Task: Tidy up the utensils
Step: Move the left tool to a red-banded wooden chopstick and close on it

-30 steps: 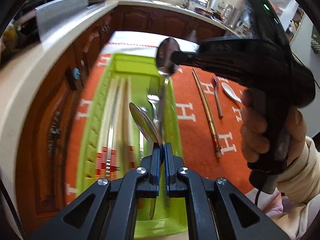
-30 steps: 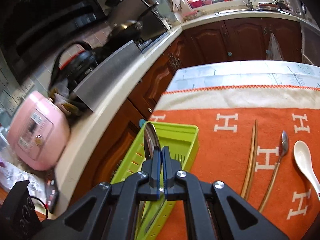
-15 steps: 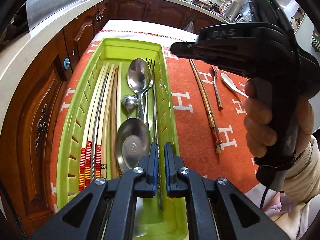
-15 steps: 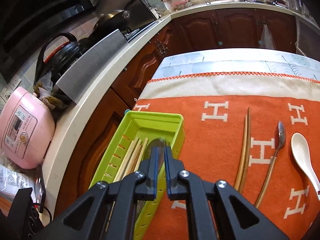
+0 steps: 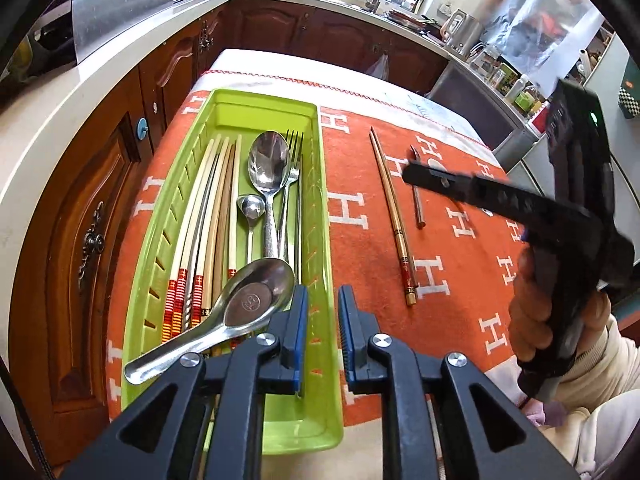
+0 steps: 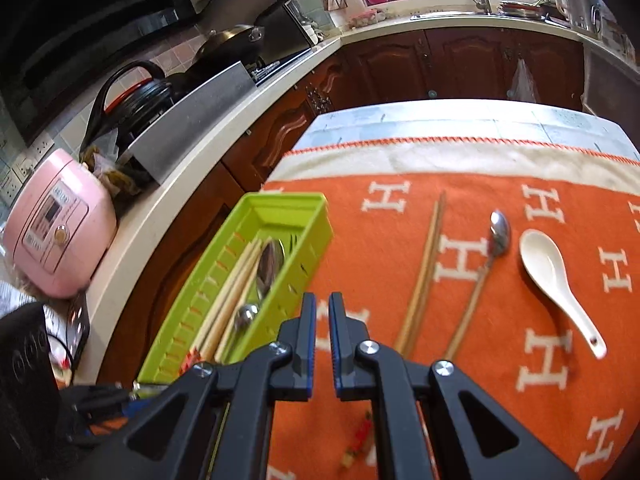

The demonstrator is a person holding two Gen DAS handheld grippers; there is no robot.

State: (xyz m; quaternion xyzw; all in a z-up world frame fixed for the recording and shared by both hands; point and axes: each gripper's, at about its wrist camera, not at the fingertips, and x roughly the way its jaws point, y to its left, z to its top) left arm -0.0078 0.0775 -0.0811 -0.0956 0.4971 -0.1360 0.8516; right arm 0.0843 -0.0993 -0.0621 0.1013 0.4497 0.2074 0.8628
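Surface: a kitchen table under an orange cloth (image 6: 500, 360) with white H marks, wooden cabinets and a pale counter behind.
Tray: the green tray (image 5: 320, 208) lies ahead of the left gripper (image 5: 323, 320), its right wall passing under the gap between the jaws; to the right gripper (image 6: 322, 332) it sits ahead and left.
Already sorted: chopsticks, a fork, 1 large spoon (image 5: 269, 168), 1 small spoon and a flat-bottomed steel spoon (image 5: 240, 312), the last just left of the left jaws, its handle resting over the tray's near left rim.
Still out: 1 chopstick pair (image 6: 424, 276), 1 metal spoon (image 6: 498, 236) and 1 white ceramic spoon (image 6: 556, 284), all ahead and right of the right jaws.
Left jaws: opening, nothing between the pads.
Right jaws: nearly closed, a narrow slit, empty.
Risk 1: the steel spoon could tip out if the left fingers brush its handle while pulling back.
Risk 2: the right jaws look too narrow for a pickup; pressing down like this would likely push a piece along the cloth.
Risk 3: the chopsticks lie touching, so a pinch off-centre may lift only 1.
Risk 4: the glazed ceramic spoon probably slips from a light grip.
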